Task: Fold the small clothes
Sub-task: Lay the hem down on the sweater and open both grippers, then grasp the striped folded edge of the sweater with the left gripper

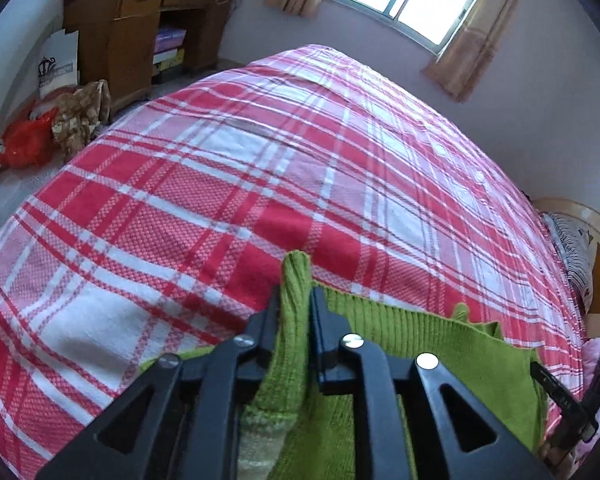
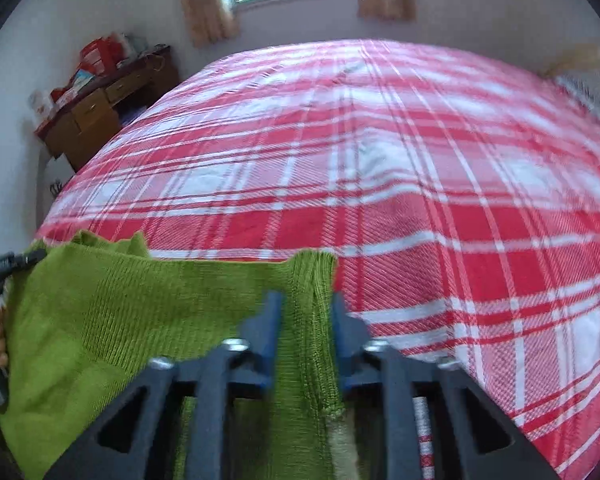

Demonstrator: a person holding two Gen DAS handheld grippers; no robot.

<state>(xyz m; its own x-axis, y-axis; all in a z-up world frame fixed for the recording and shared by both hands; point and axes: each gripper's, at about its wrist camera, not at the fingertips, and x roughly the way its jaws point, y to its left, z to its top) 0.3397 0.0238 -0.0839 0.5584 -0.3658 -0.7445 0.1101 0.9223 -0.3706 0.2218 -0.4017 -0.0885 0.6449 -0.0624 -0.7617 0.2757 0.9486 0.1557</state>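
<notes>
Holding: you have a green knit sweater (image 1: 420, 340) stretched between both tongs over the red plaid bed (image 1: 220, 184).
Left tongs (image 1: 296, 300): jaws a little apart with a bunched fold of the knit standing up between them; whether the pads press on it, you cannot tell.
Right tongs (image 2: 304, 304): jaws parted wider, a ribbed edge of the sweater lying between them, not visibly pinched; this view is blurred.
Sweater's place: low at the near edge of the bed, its top edge running straight from one tongs to the other.
Key relation: the long axis lies across you, side to side, each corner right at its own tongs, so neither hand is nearer.
Pose: both tongs point forward and steeply down toward the bedcover.
Judgement: you look to be laying it flat, ready for folding.
</notes>
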